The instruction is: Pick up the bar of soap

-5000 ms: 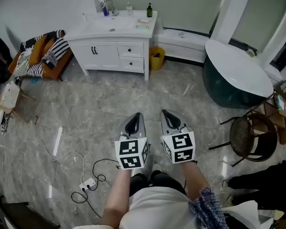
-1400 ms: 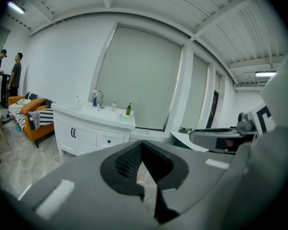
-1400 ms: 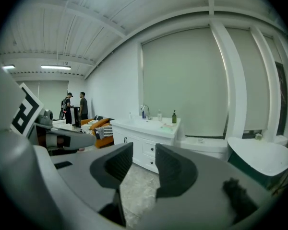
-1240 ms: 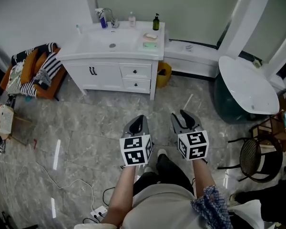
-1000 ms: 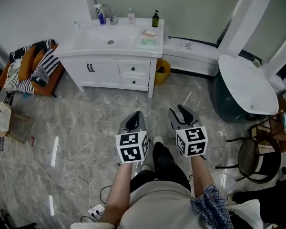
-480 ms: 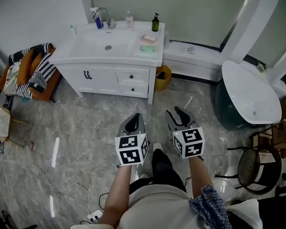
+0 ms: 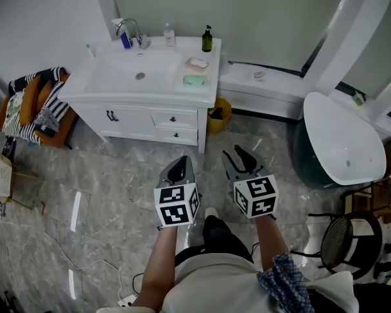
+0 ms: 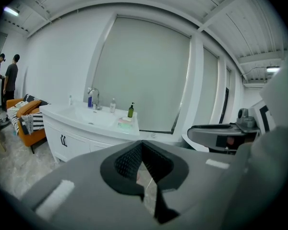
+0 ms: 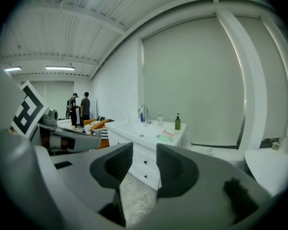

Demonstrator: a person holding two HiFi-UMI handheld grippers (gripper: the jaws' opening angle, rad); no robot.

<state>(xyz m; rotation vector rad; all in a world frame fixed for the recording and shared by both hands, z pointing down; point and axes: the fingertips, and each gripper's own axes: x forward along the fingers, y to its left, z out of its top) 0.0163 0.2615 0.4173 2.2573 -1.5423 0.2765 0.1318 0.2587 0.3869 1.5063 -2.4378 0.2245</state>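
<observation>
- My left claw (image 7: 182, 162) and right claw (image 7: 235, 154) bore only square black-and-white markers, no letters.
- The labels on the dark bottle (image 7: 207, 40) and the clear bottle (image 7: 169, 34) at the back of the counter (image 7: 143, 98) were too small for me to read.
- The soap (image 7: 197, 62), a pale oval piece, lay on the counter at 3 o'clock of the basin (image 7: 135, 72).
- The dark bottle stood at 12 o'clock of it, and a flat green piece (image 7: 193, 80) lay just beside it at 6 o'clock. I could not tell whether that green piece was soap as well.
- In the head view its long axis ran roughly from 9 to 3 o'clock. It was too small for me to tell one end from the other.
- It sat at about 12 o'clock from both claws and well apart from them, with the floor (image 7: 117, 168) between us.
- My left claw had its tips together and nothing between them.
- My right claw stood about halfway open. Only floor and the cabinet front showed through the gap, and it held and touched nothing.
</observation>
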